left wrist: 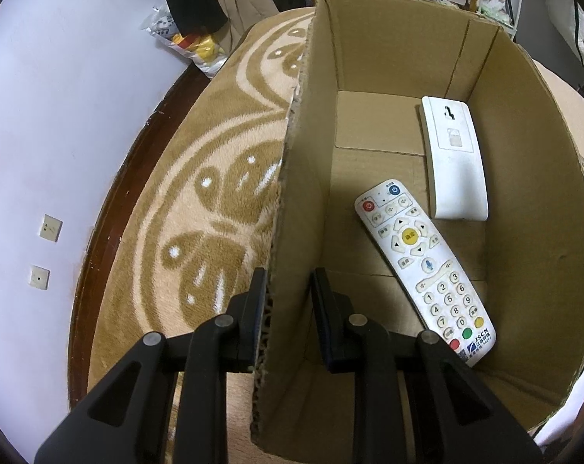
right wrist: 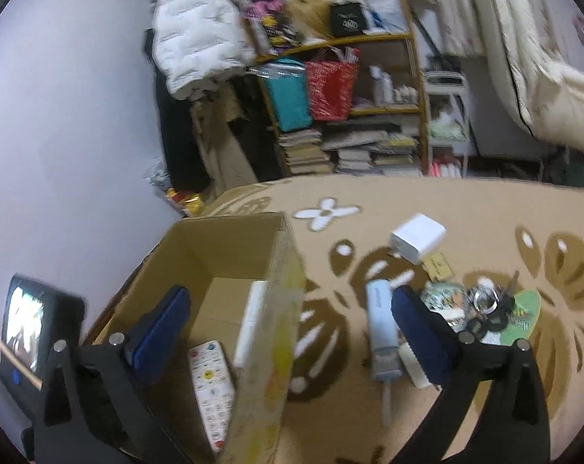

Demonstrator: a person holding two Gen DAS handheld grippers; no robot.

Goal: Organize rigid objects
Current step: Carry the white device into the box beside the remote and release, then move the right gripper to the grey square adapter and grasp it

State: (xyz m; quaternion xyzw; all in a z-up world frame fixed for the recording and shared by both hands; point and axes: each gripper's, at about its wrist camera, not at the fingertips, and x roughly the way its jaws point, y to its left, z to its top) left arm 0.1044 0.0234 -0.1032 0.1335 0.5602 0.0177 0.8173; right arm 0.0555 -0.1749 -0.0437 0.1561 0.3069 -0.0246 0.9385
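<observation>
Carpet (left wrist: 199, 178) patterned in beige and brown covered the surface beside a pale wall; cluttered shelves (right wrist: 342, 108) stood behind. The left gripper (left wrist: 286, 297) pinched the cardboard box (left wrist: 523, 193) wall, two remotes (left wrist: 423, 266) inside. The right gripper (right wrist: 288, 321) gaped wide, empty, straddling the box's edge.

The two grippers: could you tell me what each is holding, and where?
Left gripper clamps the cardboard box by its side wall; right gripper is open, holding nothing.
</observation>
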